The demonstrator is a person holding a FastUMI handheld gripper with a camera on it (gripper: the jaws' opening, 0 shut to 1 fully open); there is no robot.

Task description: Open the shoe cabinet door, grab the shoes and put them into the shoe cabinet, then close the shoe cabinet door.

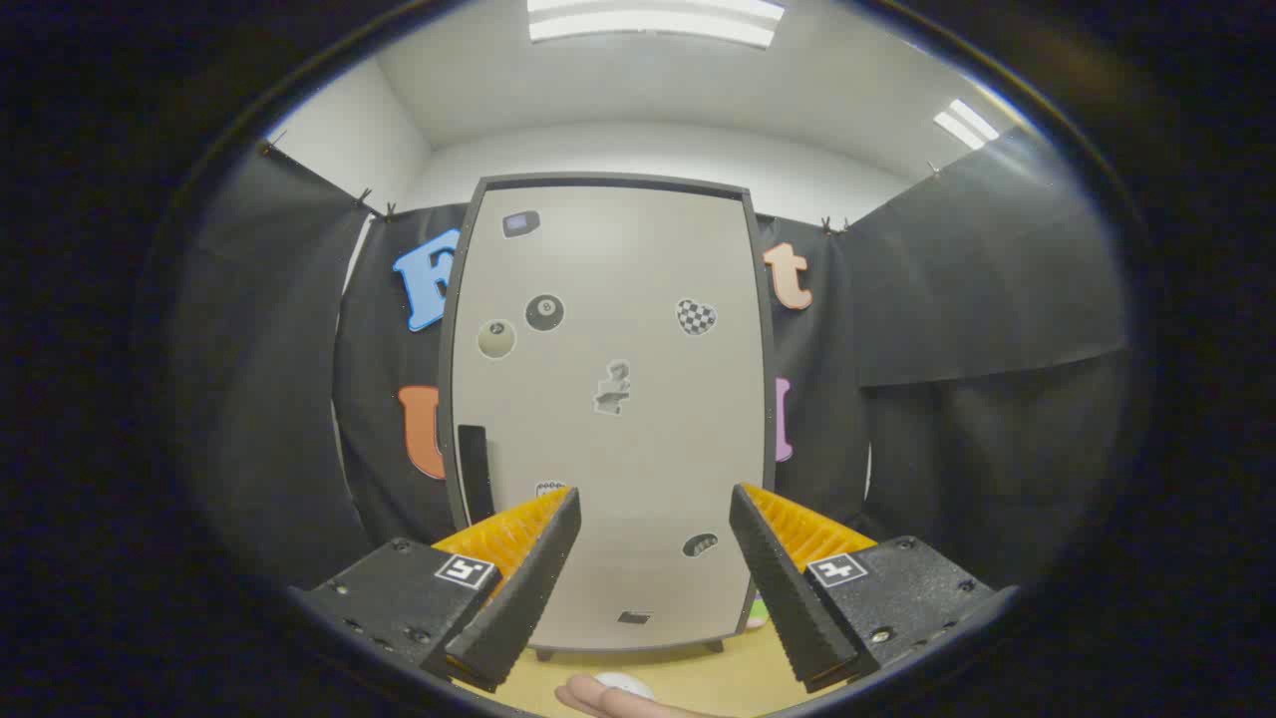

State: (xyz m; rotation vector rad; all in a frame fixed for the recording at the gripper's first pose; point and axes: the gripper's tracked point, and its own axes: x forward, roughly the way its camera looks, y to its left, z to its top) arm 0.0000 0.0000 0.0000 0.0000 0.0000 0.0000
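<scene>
Facing the gripper point(653, 499) stands a tall pale-grey shoe cabinet point(608, 419) with a dark frame, upright on short dark feet on a light wooden floor point(698, 670). Its door is closed flat within the frame. The two fingers are spread wide apart with nothing between them, and the lower part of the door shows through the gap; they are apart from the cabinet, which lies beyond them.

A narrow dark vertical handle point(475, 471) sits by the door's edge, just beyond the finger on that side. Scattered over the door are small stickers: a black billiard-ball sticker point(544, 312), a pale round sticker point(496, 339) beside it, a black-and-white chequered heart sticker point(696, 316), a grey figure sticker point(613, 389) near the middle, a dark rounded-rectangle sticker point(520, 223) near the top, and a dark oval sticker point(700, 544) lower down.

Black cloth walls point(957, 329) hang behind and to both sides of the cabinet, with white wall and ceiling lights point(653, 20) above. Below the fingers, on the floor in front of the cabinet, a person's hand point(623, 703) shows beside a small white rounded object point(623, 684); whether that is a shoe cannot be told.
</scene>
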